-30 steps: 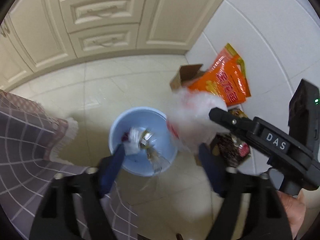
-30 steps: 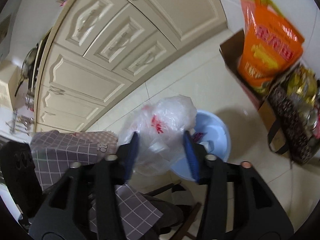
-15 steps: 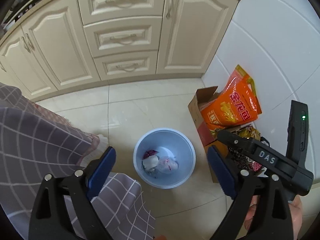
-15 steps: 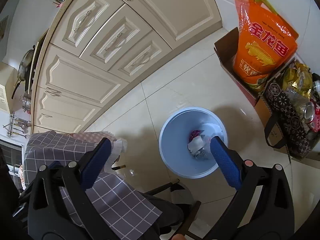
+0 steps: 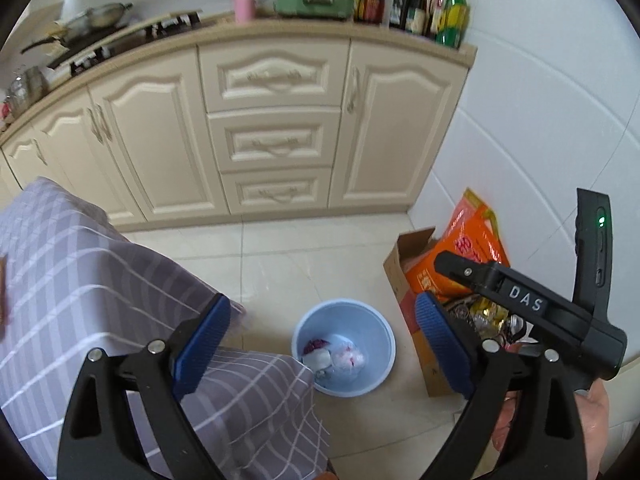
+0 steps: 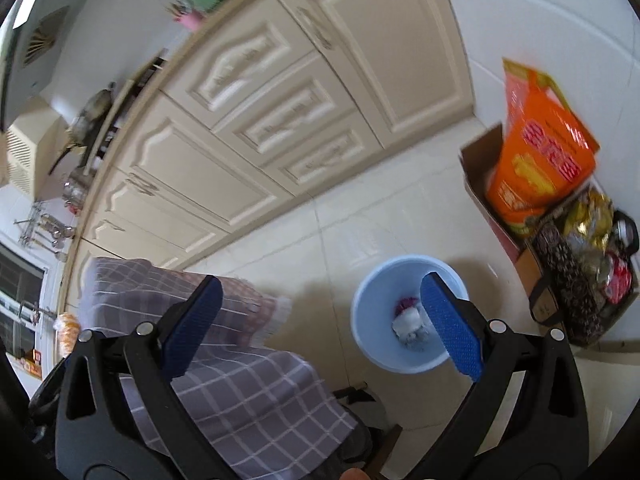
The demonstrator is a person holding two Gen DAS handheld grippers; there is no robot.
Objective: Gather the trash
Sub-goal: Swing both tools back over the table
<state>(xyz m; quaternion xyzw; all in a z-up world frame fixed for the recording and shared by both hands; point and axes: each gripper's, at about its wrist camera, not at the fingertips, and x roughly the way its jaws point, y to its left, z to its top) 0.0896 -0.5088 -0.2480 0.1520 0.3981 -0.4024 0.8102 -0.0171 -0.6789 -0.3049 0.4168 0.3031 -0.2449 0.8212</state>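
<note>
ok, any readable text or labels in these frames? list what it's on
"DAS": white letters on the right gripper body, seen from the left wrist.
Orange bag: large red characters, too blurred to read.
Counter bottles: labels too small to read.
Nothing else legible.

My light blue bin [image 5: 343, 346] holds white, pink-flecked and dark magenta trash [image 5: 334, 356], and beside the bin a brown cardboard box [image 5: 404, 268] carries a bright orange bag [image 5: 466, 248] printed in red and yellow. On the bin's other side drapes a grey cloth [image 5: 100, 288] checked with white lines. Behind the bin stand cream cabinets [image 5: 276, 128]; my left gripper [image 5: 320, 332] and right gripper [image 6: 320, 322] are black with blue pads.
</note>
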